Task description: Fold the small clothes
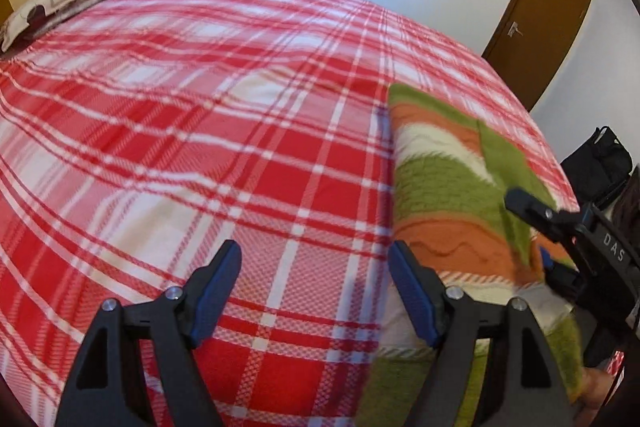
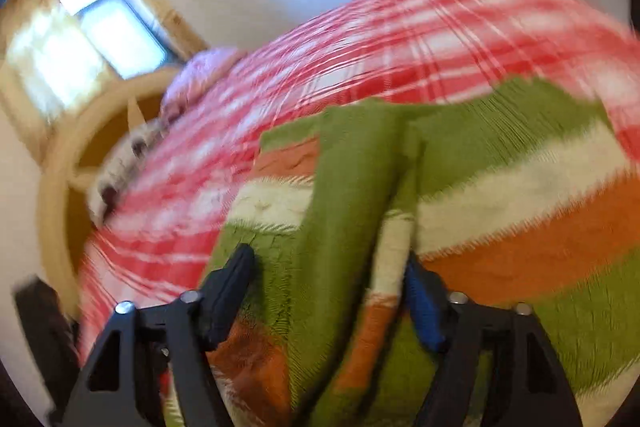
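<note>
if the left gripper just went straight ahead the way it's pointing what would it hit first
Probably the red plaid bedspread. The open left gripper points at bare plaid; the striped sweater lies off to its right, though depth is unclear.

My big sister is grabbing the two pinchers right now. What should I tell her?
Left gripper: open, holding nothing, over the red plaid bedspread beside the sweater.
Right gripper: open, over the striped sweater, with a raised fold of it between the fingers, not clamped.
Sweater lies near the bed's edge, one green part already folded across it.
Left to do: finish folding. The right view is blurry, so check first.
</note>
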A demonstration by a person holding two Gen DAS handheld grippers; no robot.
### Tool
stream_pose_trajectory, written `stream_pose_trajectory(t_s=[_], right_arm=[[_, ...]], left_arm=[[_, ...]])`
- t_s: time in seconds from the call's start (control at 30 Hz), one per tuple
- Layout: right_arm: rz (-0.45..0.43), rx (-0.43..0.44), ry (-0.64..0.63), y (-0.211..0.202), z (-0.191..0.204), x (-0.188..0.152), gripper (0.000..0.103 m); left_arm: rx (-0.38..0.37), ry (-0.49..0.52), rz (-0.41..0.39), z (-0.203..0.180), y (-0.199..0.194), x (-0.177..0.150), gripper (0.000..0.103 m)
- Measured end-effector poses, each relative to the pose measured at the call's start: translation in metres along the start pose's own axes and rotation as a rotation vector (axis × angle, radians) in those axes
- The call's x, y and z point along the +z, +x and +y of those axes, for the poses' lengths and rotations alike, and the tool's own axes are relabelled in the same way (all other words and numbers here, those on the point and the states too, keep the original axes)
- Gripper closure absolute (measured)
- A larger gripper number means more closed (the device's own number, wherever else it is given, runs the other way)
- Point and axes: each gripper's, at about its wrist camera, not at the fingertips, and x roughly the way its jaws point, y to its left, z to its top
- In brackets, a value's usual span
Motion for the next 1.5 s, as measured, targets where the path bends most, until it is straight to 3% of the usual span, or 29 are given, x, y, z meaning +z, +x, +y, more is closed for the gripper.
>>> stream_pose_trajectory(t_s=[0.03,0.2,0.47,0.67,0.87,1.13,1.2,1.27,1.3,1.37,1.43,1.5], right_arm=[[-0.001,-0.026,-0.035,0.001,0.006,-0.002,0.059],[-0.019,-0.089,-0.145,-0.001,0.02,-0.003,0.082],[-0.061,-0.014,-0.233,-0.056,0.007,0.03,0.088],[-0.05,-0.074,-0.284,-0.094,-0.047,0.048,0.088],[0.031,-0.168,-0.251,-0.082,-0.109,0.033,0.088],[-0.039,-0.228,-0.168,-0.072,-0.13,0.014,0.087],[-0.04,-0.243,-0.167,-0.073,-0.13,0.015,0.08],[-0.045,-0.268,-0.154,-0.078,-0.132,0.014,0.059],[-0.042,-0.269,-0.131,-0.081,-0.135,0.016,0.056],[-0.066,-0.303,-0.062,-0.1,-0.138,0.017,0.053],[-0.128,-0.358,-0.085,-0.121,-0.127,0.013,0.053],[-0.17,-0.311,-0.16,-0.144,-0.102,0.0,0.053]], left_arm=[[0.002,0.0,0.003,0.0,0.003,-0.002,0.025],[0.027,0.034,-0.029,-0.003,0.004,-0.007,0.025],[-0.011,-0.01,-0.047,-0.001,-0.009,0.009,0.025],[-0.034,0.091,-0.082,-0.035,-0.019,0.024,0.025],[-0.062,0.172,-0.068,-0.074,-0.014,0.024,0.025],[-0.003,0.258,-0.028,-0.119,0.01,0.003,0.024],[0.015,0.26,-0.016,-0.121,0.013,0.002,0.022],[0.036,0.264,-0.02,-0.12,0.013,0.002,0.017],[0.039,0.268,-0.017,-0.119,0.012,0.003,0.017],[0.046,0.28,-0.008,-0.117,0.007,0.004,0.017],[0.054,0.293,-0.011,-0.117,0.002,0.003,0.017],[0.067,0.311,-0.022,-0.116,-0.005,0.002,0.017]])
